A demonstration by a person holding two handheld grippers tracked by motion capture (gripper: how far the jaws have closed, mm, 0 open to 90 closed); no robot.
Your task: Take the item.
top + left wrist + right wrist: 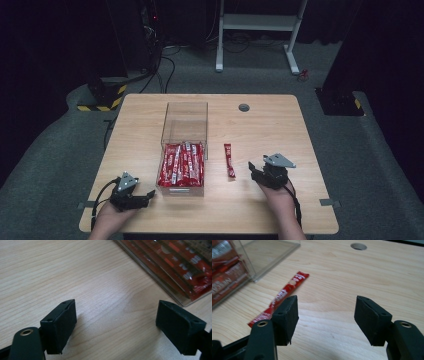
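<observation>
ok so for the right gripper (325,320): jaws wide apart, nothing held, sitting low over the table (280,130). prob best to swing left & line up across the loose red sachet (280,296) w/ pads square on it before closing. lying flat just past the left jaw, beside the clear box (183,150). left gripper (116,326) open too, empty.

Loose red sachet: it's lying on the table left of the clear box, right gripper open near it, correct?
Not quite. The sachet lies on the table right of the clear box, as the high view shows. The right gripper is indeed open near it.
</observation>
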